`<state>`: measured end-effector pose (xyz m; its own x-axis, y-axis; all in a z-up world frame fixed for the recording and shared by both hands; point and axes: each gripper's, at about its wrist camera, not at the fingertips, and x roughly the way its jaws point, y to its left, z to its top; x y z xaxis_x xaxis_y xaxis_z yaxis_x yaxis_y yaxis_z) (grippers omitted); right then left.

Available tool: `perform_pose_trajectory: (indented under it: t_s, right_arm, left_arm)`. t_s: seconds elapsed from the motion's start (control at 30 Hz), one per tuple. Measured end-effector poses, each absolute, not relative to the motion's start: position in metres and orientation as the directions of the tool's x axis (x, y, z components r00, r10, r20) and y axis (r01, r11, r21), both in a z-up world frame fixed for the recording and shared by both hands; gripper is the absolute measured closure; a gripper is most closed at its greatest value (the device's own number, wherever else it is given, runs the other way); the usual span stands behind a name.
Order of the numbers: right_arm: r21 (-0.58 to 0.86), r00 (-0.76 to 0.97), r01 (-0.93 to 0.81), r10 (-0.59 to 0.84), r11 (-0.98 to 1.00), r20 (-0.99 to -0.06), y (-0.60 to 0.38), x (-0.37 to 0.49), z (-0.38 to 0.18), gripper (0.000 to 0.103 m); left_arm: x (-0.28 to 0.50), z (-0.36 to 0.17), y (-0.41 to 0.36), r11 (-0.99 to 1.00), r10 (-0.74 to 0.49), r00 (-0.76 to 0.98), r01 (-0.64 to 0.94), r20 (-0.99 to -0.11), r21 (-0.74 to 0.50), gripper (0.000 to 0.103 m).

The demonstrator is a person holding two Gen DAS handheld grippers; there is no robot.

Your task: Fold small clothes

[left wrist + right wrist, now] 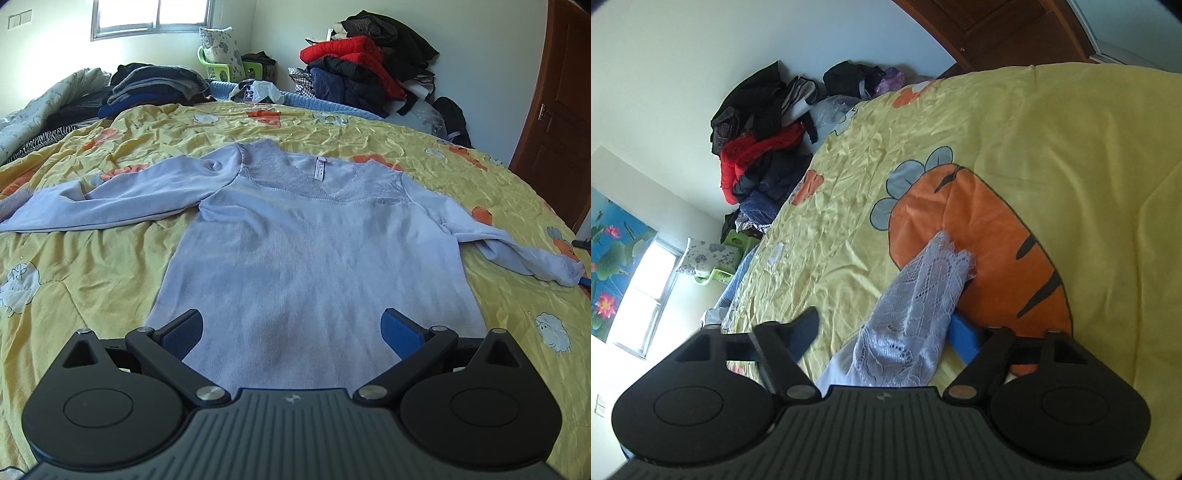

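Note:
A pale lavender long-sleeved top [306, 251] with a lace neckline lies face up on the yellow bedspread [92, 266], both sleeves spread outward. My left gripper [291, 332] is open and empty, hovering over the top's hem. In the right wrist view, the lace cuff [923, 295] of the right sleeve lies between the open jaws of my right gripper [886, 332], resting against the blue pad of the right finger [964, 339]. The jaws are apart and do not pinch it. That cuff also shows at the far right of the left wrist view [569, 273].
Piles of folded dark clothes [155, 85] and a heap of jackets with a red one [354, 62] sit beyond the bed's far edge. A green crate with a pillow [221, 55] stands by the window. A wooden door [554, 122] is at the right.

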<state>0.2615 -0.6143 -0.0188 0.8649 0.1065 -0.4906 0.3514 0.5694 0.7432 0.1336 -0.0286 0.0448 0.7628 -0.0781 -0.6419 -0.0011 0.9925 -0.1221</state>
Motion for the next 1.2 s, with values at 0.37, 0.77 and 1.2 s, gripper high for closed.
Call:
perform_pose_trajectory:
  t_s: [0.37, 0.77, 1.2]
  right_arm:
    - [0.727, 0.909, 0.259, 0.094, 0.635, -0.406, -0.573, 0.259, 0.023, 0.092]
    - [0.784, 0.616, -0.394, 0.771, 0.481, -0.163, -0.272, 0.279, 0.101, 0.093]
    - [0.84, 0.323, -0.374, 0.905, 0.392, -0.279, -0.13, 0.227, 0.044, 0.086]
  left_arm:
    - [0.12, 0.056, 0.006, 0.985, -0.071, 0.797, -0.039, -0.6, -0.168, 0.0]
    - [0.098, 0.055, 0.096, 0.867, -0.173, 0.836, -0.121, -0.52, -0.483, 0.0]
    - [0.063, 0.057, 0.174, 0.788, -0.075, 0.889, -0.224, -0.451, -0.573, 0.0]
